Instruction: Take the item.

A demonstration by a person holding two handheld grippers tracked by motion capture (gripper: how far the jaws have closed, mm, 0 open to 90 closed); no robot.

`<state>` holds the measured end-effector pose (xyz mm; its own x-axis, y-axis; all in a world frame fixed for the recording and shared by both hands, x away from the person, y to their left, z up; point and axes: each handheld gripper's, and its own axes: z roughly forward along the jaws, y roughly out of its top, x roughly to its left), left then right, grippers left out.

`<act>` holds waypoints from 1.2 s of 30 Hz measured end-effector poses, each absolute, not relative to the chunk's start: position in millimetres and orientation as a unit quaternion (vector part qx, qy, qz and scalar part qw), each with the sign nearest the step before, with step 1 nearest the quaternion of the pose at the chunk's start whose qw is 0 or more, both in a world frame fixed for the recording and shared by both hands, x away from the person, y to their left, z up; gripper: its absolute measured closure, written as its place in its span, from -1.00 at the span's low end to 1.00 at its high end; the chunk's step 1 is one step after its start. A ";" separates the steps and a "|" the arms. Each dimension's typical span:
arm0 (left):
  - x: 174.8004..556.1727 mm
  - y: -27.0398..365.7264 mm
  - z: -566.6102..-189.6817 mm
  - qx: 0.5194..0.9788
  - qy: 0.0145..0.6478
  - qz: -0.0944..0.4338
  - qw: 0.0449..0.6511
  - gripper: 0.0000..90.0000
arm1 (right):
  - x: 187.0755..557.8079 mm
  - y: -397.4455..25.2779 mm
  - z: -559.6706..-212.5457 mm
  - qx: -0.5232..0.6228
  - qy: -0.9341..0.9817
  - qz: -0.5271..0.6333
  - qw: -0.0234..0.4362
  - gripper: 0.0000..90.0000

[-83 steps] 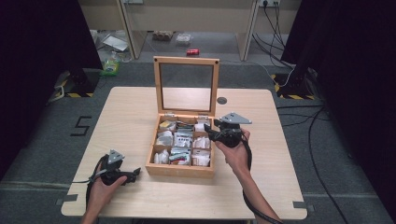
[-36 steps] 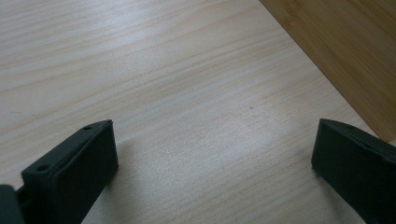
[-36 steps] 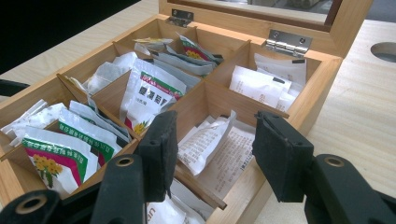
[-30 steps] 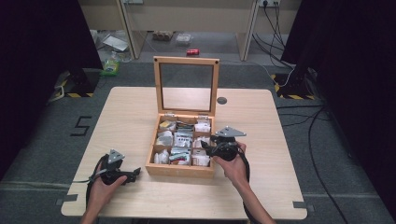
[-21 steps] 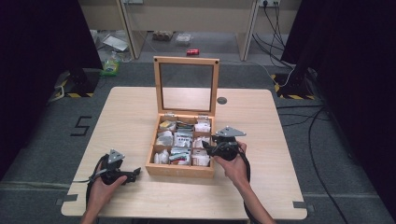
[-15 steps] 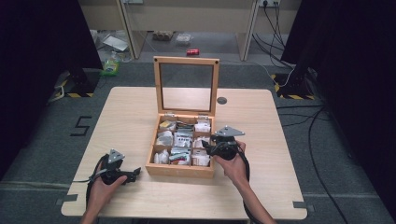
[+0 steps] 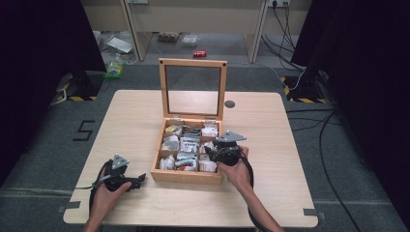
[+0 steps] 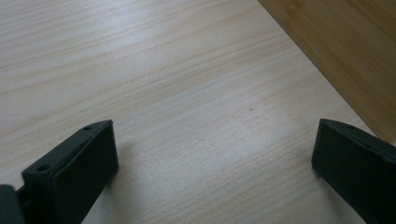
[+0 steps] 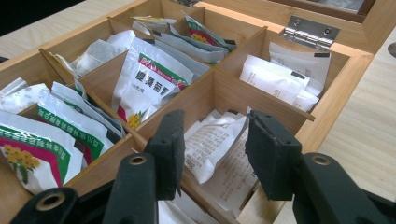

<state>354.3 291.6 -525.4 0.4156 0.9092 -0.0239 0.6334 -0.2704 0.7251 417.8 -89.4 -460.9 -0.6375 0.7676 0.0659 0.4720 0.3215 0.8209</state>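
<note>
The bench (image 7: 145, 116) carries a wooden tea box (image 7: 186, 176) with its glass lid upright. The right gripper (image 9: 212, 149) hangs over the box's near right compartment, jaws spread either side of the white sachets (image 9: 210, 144), not yet pinching. It has dropped and drawn nearer since earlier. Next, I judge: lower and close on one sachet. The left gripper (image 7: 140, 180) rests beside the box, jaws spread, unmoved.

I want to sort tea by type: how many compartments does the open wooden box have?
9, in a three-by-three grid inside the wooden box: three along the hinged back, three across the middle, three along the front. The right claw hangs over the middle right one; every compartment holds packets.
</note>
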 end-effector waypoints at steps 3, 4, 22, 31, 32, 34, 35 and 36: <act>354.3 291.6 -525.4 0.770 0.501 0.204 0.338 -1.00 | 420.5 -89.9 -462.9 0.390 0.797 0.430 0.169 0.38; 354.3 291.6 -525.4 0.770 0.501 0.204 0.338 -1.00 | 420.9 -89.7 -463.2 0.390 0.797 0.429 0.168 0.40; 354.3 291.5 -525.4 0.770 0.501 0.204 0.338 -1.00 | 424.2 -77.3 -455.2 0.364 0.804 0.433 0.180 0.95; 354.3 291.5 -525.4 0.770 0.501 0.204 0.338 -1.00 | 419.1 -87.5 -444.6 0.359 0.793 0.450 0.201 1.00; 354.4 291.6 -525.4 0.770 0.501 0.204 0.338 -1.00 | 418.6 -89.1 -443.7 0.361 0.790 0.454 0.200 1.00; 354.3 291.6 -525.4 0.770 0.501 0.204 0.338 -1.00 | 417.0 -94.4 -440.9 0.360 0.786 0.459 0.204 1.00; 354.3 291.5 -525.4 0.770 0.501 0.204 0.338 -1.00 | 416.5 -96.0 -440.2 0.359 0.786 0.460 0.204 1.00; 354.3 291.5 -525.4 0.770 0.501 0.204 0.338 -1.00 | 415.8 -97.0 -439.5 0.359 0.785 0.462 0.204 1.00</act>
